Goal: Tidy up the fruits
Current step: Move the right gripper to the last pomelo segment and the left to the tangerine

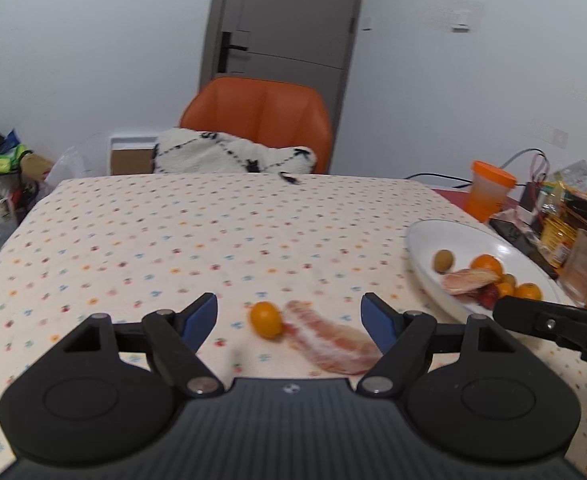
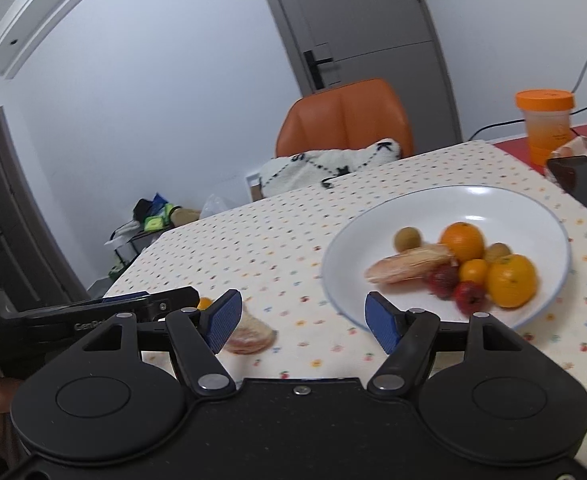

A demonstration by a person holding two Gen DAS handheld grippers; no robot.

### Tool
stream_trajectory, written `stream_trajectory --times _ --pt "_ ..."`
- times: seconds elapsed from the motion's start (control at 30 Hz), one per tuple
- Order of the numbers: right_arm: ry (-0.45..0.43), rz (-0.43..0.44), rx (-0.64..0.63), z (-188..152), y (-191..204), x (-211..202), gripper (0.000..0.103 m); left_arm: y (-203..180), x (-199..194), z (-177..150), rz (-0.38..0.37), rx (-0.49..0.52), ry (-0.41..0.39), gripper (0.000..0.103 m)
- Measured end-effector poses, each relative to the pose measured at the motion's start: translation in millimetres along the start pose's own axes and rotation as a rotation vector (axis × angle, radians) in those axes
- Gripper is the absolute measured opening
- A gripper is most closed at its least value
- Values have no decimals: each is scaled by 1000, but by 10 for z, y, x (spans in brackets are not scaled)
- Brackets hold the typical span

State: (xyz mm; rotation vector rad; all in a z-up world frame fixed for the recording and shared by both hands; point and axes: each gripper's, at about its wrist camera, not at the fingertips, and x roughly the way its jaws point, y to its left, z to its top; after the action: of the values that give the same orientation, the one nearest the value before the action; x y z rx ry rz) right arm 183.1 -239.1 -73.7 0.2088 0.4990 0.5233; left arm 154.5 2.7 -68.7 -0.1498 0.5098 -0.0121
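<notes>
A small orange kumquat (image 1: 266, 319) and a pink grapefruit segment (image 1: 331, 340) lie on the dotted tablecloth between the fingers of my open left gripper (image 1: 289, 318), which holds nothing. To the right, a white plate (image 1: 425, 240) carries several fruits: oranges, a kiwi, strawberries and another grapefruit segment. In the right wrist view, the plate (image 2: 533, 208) sits just ahead of my open, empty right gripper (image 2: 303, 320). The loose grapefruit segment (image 2: 251, 338) shows beside its left finger, with the kumquat (image 2: 204, 303) mostly hidden behind the left gripper's body.
An orange chair (image 1: 261, 116) with a white patterned cushion (image 1: 229, 154) stands at the table's far edge. An orange-lidded cup (image 1: 487, 190), a clear glass (image 1: 585, 266), snack packets (image 1: 565, 212) and a dark phone (image 2: 585, 184) crowd the right side.
</notes>
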Motion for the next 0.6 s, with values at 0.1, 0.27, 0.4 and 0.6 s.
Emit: stream_trajectory --times 0.1,0.27,0.4,0.6 --pt "14 20 -18 -8 87 66 68 103 3 -16 13 -24 8 77" --pt "51 57 -58 -21 232 243 68 236 13 -35 25 -52 17 72" --pt "92 83 -92 -25 349 419 68 294 53 -28 22 -64 26 61" --pt "143 109 -139 -48 488 639 69 355 120 -25 13 -80 45 50"
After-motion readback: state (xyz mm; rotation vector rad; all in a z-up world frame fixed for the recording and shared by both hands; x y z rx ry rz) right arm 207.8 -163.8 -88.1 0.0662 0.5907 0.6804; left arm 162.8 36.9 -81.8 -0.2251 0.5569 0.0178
